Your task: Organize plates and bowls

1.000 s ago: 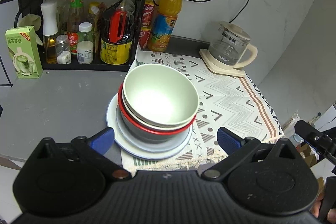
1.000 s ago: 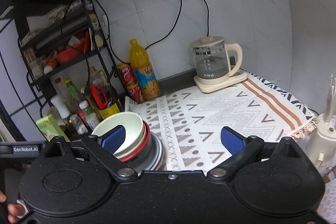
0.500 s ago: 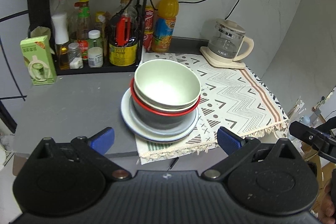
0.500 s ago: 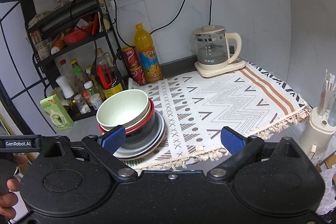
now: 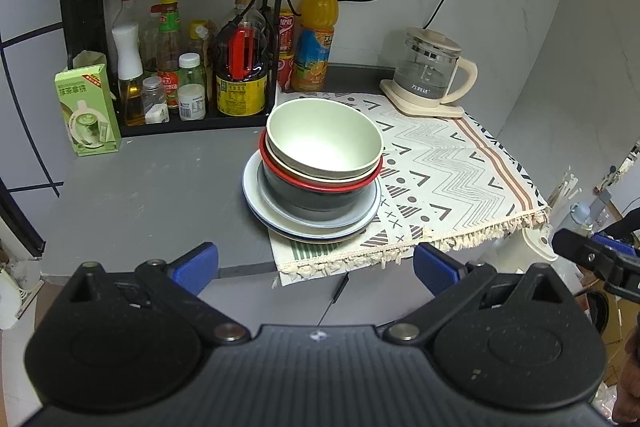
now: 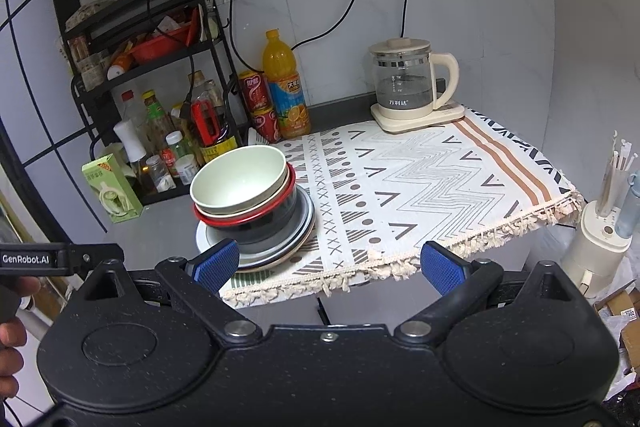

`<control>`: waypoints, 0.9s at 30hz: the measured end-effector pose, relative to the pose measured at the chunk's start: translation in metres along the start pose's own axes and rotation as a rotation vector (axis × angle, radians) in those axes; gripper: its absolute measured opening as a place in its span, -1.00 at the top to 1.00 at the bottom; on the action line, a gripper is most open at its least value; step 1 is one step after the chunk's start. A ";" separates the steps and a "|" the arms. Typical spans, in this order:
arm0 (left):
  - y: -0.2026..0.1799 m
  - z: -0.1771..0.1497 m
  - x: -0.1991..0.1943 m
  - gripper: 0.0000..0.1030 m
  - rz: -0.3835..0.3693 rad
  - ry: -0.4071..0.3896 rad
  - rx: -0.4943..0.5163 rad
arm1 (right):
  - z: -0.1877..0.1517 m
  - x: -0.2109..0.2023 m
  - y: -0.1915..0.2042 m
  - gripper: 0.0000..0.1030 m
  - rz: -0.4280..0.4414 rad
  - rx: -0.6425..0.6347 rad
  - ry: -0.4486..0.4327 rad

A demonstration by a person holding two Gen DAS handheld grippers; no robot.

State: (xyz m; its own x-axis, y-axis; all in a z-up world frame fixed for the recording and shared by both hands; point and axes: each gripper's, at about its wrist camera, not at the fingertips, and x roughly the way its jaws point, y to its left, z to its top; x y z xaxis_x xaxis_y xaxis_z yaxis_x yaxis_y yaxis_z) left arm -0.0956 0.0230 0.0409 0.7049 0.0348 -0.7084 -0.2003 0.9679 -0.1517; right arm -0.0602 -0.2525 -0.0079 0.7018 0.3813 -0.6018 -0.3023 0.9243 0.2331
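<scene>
Your left hand-held gripper (image 5: 316, 265) and right hand-held gripper (image 6: 328, 263) both hang spread wide and empty, short of the desk (image 5: 152, 195). Beyond them, the nested bowls (image 5: 322, 155) sit on stacked plates (image 5: 312, 227) straddling the patterned cloth's (image 5: 448, 167) left edge.

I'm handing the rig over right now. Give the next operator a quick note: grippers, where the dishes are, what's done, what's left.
Left gripper: open, empty, held off the counter's front edge.
Right gripper: open, empty, also short of the counter.
Dishes: one stack at the left edge of the patterned cloth, partly on the grey counter. Pale green bowl on top, nested in a red-rimmed bowl, then a dark bowl, on stacked plates.
Done: bowls and plates look gathered into a single pile.
Left: nothing loose in view; confirm whether the pile must go elsewhere.
</scene>
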 end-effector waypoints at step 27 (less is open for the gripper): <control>-0.006 -0.002 -0.004 -0.99 -0.005 -0.001 0.017 | -0.001 -0.005 0.000 -0.91 0.000 -0.019 0.008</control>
State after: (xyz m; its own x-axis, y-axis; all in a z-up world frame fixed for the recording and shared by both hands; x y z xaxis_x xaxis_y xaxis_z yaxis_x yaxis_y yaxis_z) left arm -0.0980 0.0162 0.0436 0.7067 0.0298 -0.7069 -0.1848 0.9722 -0.1439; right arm -0.0637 -0.2547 -0.0058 0.6968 0.3811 -0.6076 -0.3144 0.9237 0.2189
